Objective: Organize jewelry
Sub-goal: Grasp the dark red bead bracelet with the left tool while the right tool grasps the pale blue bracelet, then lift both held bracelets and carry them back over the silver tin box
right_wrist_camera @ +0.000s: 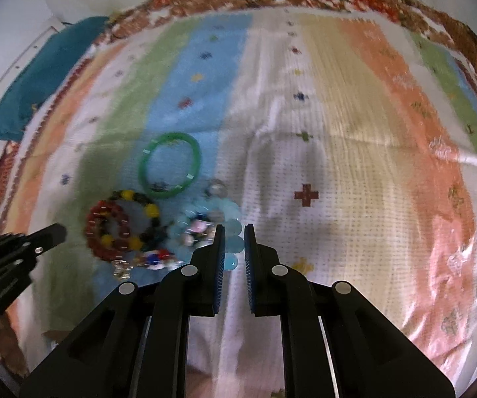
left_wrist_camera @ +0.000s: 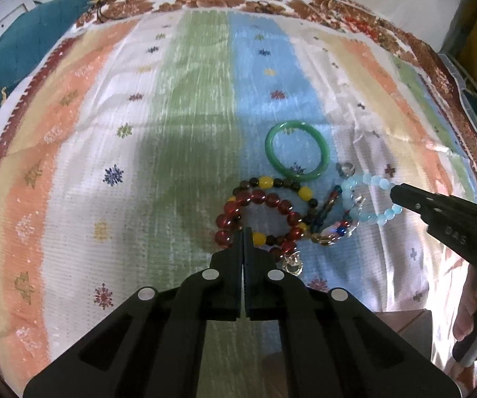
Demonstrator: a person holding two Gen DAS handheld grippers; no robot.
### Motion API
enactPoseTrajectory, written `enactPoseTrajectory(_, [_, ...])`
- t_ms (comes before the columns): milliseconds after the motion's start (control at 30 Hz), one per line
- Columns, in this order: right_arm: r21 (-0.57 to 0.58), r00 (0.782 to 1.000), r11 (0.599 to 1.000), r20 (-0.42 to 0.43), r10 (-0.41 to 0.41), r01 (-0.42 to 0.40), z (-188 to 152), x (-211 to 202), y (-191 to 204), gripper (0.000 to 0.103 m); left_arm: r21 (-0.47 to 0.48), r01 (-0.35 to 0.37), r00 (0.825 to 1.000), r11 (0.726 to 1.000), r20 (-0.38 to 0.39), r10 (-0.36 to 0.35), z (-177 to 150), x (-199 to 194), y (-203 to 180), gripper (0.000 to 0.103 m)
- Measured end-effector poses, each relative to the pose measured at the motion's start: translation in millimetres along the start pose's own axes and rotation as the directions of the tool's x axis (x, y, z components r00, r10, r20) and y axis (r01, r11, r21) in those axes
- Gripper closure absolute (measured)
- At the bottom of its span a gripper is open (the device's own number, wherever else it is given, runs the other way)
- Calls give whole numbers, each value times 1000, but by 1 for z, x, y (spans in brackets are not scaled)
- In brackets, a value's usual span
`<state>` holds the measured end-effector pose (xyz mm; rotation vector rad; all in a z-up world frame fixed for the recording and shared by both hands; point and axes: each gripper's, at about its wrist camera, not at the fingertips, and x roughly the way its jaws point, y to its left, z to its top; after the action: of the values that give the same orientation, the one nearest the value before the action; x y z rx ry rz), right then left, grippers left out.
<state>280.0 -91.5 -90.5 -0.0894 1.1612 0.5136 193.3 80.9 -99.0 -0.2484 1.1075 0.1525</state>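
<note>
**Jewelry heap on striped cloth, both tools at its edge**

Left tool point(left_wrist_camera: 244, 232): jaws pressed together, nothing visibly between them, tips just over the near rim of the red bracelet point(left_wrist_camera: 258, 219). A small silver clasp point(left_wrist_camera: 293, 263) lies just right of the fingers.

Right tool point(right_wrist_camera: 235, 229): jaws narrowly apart, tips at the near edge of the pale blue bracelet point(right_wrist_camera: 218, 222); one blue bead shows in the gap, but whether it is gripped cannot be told. This view is motion-blurred.

Heap, near to far: the red bracelet overlaps a dark bracelet with yellow beads point(left_wrist_camera: 271, 184). To their right lies a tangle of mixed glass beads point(left_wrist_camera: 332, 229), touching the pale blue bracelet. In the left view the right tool's tip sits against that bracelet's right side. Beyond, the green bangle point(left_wrist_camera: 297, 151) lies flat, touching the dark bracelet's far edge. A small clear ring point(left_wrist_camera: 346, 167) sits just right of the bangle.

All rest on the striped cloth point(left_wrist_camera: 188, 99) covering the surface. A teal cloth point(left_wrist_camera: 13, 73) lies at the far left.
</note>
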Motion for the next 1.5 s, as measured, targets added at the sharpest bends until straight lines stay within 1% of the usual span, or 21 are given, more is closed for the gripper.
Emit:
enactPoseTrajectory(67, [-7, 1000, 1000, 17, 12, -11, 0, -11, 2, 91, -1, 12, 1000, 1000, 4, -12, 0, -3, -1, 103])
enactPoseTrajectory(133, [-18, 1000, 1000, 29, -1, 2, -1, -18, 5, 91, -12, 20, 1000, 1000, -2, -20, -1, -2, 0, 103])
enactPoseTrajectory(200, [-20, 1000, 1000, 29, -7, 7, -2, -21, 6, 91, -17, 8, 1000, 1000, -20, -9, -3, 5, 2, 103])
enactPoseTrajectory(267, [-19, 1000, 1000, 29, -1, 2, -3, -23, 7, 91, -37, 10, 999, 999, -41, -12, -4, 11, 6, 103])
enactPoseTrajectory(333, [-20, 999, 1000, 32, 2, -2, -3, -24, 7, 91, -62, 9, 998, 998, -56, -13, -3, 16, 12, 100])
enactPoseTrajectory(367, [-22, 999, 1000, 33, 1, -1, -3, -23, 8, 91, -65, 4, 998, 998, -56, -8, -4, 17, 13, 97])
enactPoseTrajectory(433, [-26, 999, 1000, 33, 0, 1, -3, -23, 9, 91, -64, -5, 998, 998, -59, 1, -4, 21, 15, 77])
enactPoseTrajectory(467, [-26, 999, 1000, 33, 1, 0, -4, -22, 9, 91, -66, 0, 998, 998, -60, -4, -5, 22, 16, 74])
enactPoseTrajectory(567, [-26, 1000, 1000, 26, 3, -2, -3, -20, 8, 91, -98, 26, 997, 995, -65, -32, -3, 25, 20, 73])
enactPoseTrajectory(600, [-27, 1000, 1000, 24, 5, -4, -3, -19, 8, 91, -102, 21, 998, 995, -64, -28, -3, 27, 20, 72])
enactPoseTrajectory(700, [-30, 1000, 1000, 22, 8, -8, -4, -17, 6, 91, -37, -51, 997, 998, -58, 49, -3, 31, 13, 71])
enactPoseTrajectory(733, [-30, 1000, 1000, 20, 7, -7, -4, -16, 6, 91, -17, -67, 996, 998, -55, 66, -4, 32, 10, 71])
enactPoseTrajectory(833, [-32, 1000, 999, 15, 8, -7, -4, -13, 4, 91, -22, -46, 997, 999, -66, 45, -3, 37, 9, 71])
enactPoseTrajectory(1000, [-33, 1000, 999, 4, 8, -8, -4, -8, 1, 91, -10, -69, 995, 998, -73, 68, -3, 47, 8, 71])
enactPoseTrajectory(1033, [-32, 1000, 999, 2, 9, -9, -4, -7, 1, 91, -9, -63, 996, 998, -70, 62, -4, 50, 8, 71])
enactPoseTrajectory(1100, [-30, 1000, 1000, -1, 7, -7, -4, -6, 1, 91, 24, -73, 996, 997, -53, 74, -4, 54, 6, 69])
enactPoseTrajectory(1167, [-30, 1000, 1000, -4, 5, -5, -5, -5, 0, 91, 29, -77, 995, 997, -55, 78, -3, 56, 7, 77])
enactPoseTrajectory(1200, [-30, 1000, 1000, -5, 5, -5, -5, -5, 0, 91, 21, -84, 994, 996, -62, 85, -2, 57, 9, 83])
enactPoseTrajectory(1233, [-29, 1000, 1000, -6, 4, -4, -5, -4, -1, 91, 11, -90, 994, 996, -64, 90, -1, 57, 11, 87])
enactPoseTrajectory(1367, [-22, 1000, 1000, -10, 2, -2, -5, -3, -3, 91, -23, -54, 996, 998, -66, 53, -1, 53, 19, 88])
enactPoseTrajectory(1500, [-32, 1000, 999, -6, 5, -5, -4, -5, -1, 91, -28, -48, 997, 998, -58, 47, -2, 45, 20, 90])
